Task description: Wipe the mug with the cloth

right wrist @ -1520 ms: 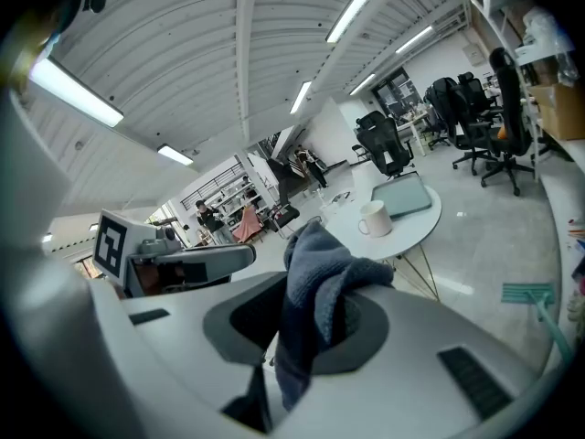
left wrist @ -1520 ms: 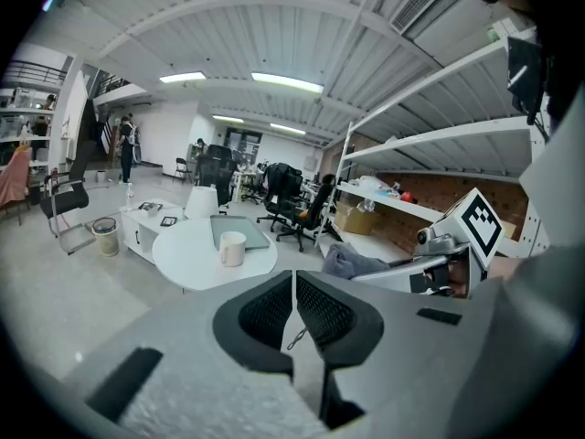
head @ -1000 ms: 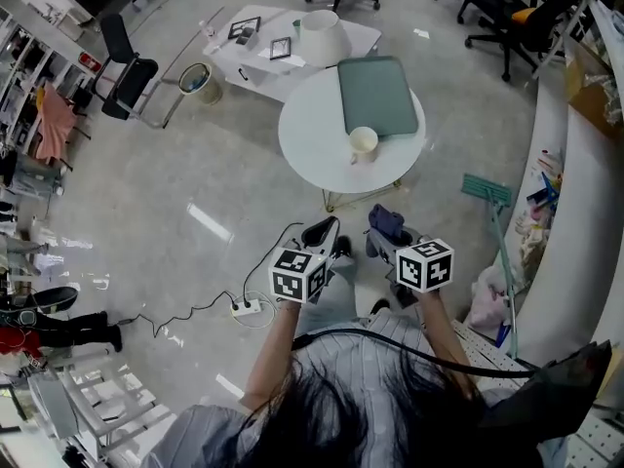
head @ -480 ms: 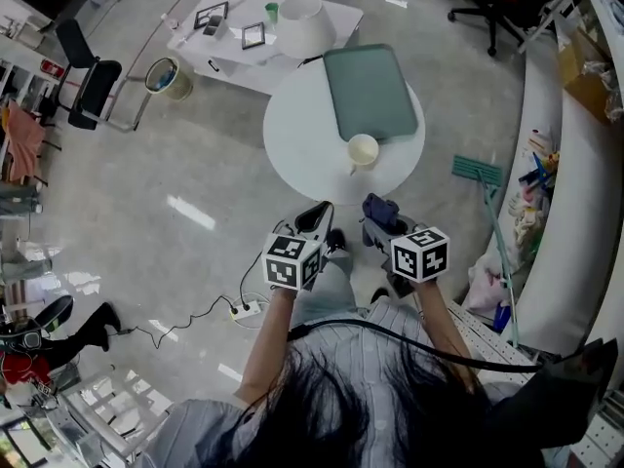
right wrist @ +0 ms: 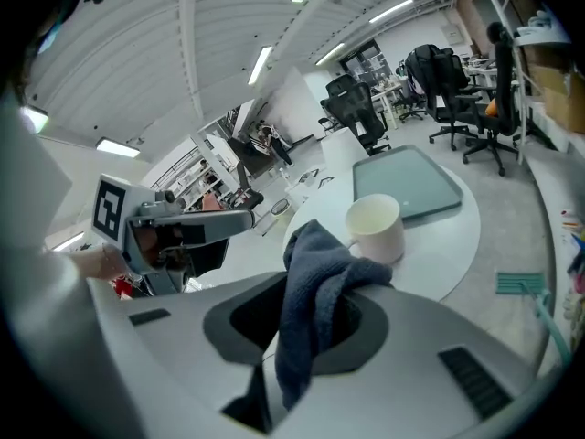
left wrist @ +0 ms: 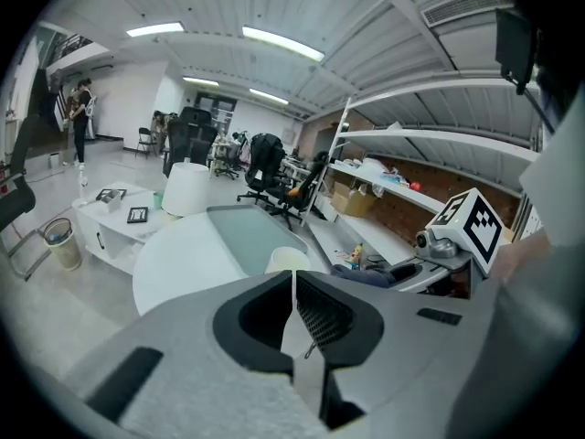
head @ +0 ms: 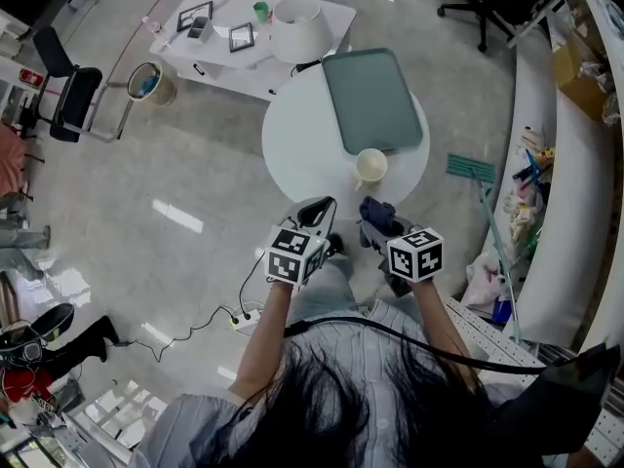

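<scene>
A cream mug (head: 370,167) stands upright near the front edge of the round white table (head: 302,149); it also shows in the right gripper view as the mug (right wrist: 376,228) and in the left gripper view as the mug (left wrist: 287,260). My right gripper (head: 373,214) is shut on a dark blue cloth (right wrist: 313,293), which bunches up between the jaws, short of the mug. My left gripper (head: 314,214) is shut with nothing in it, jaws pressed together, off the table's front edge.
A grey-green tray (head: 370,99) lies on the table behind the mug. A low white table (head: 234,61) with a lampshade (head: 295,27) and small frames stands beyond. A bin (head: 144,83), office chairs, a cable with power strip (head: 244,317) and a curved counter (head: 546,164) surround.
The view has closed in slightly on the table; mug and tray sit a little nearer my grippers. Both grippers keep the same hold and spacing.
</scene>
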The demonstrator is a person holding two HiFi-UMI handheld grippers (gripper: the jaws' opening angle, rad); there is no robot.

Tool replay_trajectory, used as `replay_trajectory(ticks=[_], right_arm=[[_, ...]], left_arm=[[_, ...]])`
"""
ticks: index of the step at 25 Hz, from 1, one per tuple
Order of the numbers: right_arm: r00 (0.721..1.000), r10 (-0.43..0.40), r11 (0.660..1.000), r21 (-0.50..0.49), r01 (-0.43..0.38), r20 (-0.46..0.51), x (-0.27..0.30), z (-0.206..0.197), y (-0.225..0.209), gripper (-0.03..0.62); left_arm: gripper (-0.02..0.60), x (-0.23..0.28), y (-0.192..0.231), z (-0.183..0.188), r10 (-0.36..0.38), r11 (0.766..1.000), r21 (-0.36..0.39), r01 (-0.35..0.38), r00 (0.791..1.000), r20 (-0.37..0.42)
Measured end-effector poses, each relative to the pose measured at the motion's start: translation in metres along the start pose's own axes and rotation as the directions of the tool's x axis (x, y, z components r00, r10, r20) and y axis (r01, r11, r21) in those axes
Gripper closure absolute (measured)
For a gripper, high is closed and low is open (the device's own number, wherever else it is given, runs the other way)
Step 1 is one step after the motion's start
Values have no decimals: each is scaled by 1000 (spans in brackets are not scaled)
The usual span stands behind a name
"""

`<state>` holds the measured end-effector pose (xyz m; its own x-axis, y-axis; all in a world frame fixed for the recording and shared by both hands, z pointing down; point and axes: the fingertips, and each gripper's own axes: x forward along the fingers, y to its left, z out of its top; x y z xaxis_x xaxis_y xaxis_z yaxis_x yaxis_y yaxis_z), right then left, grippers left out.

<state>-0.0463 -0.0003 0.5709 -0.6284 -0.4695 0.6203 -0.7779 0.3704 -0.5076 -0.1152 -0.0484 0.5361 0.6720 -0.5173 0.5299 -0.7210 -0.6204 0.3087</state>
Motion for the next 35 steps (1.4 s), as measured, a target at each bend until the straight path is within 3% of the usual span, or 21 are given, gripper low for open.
replay_trajectory(ticks=[7,13,29,31,35], right_arm=[[999,-30,999,9,31,-30,13,-10,-4,514],[998,-33,999,25,35,-44,18,-11,-16,514],[993,43,999,16,-41,-114,35,-5,-51,514],[991,53,999,1,-53,-125,37,-4,-56,514],[987,71,997,-33,-76,-144,37,-2,-69,514]], left_arm=[[555,7,11,8,-40,999,11,40,999,-4],[555,12,3,-8,-65,998,-1,65,997,-35],[554,37,-12,-3,-38,998,-49,36,998,-53],[554,44,-15,-2,-38,999,-29,36,997,-68],[554,63,-21,0,-44,995,81,54,992,-118]])
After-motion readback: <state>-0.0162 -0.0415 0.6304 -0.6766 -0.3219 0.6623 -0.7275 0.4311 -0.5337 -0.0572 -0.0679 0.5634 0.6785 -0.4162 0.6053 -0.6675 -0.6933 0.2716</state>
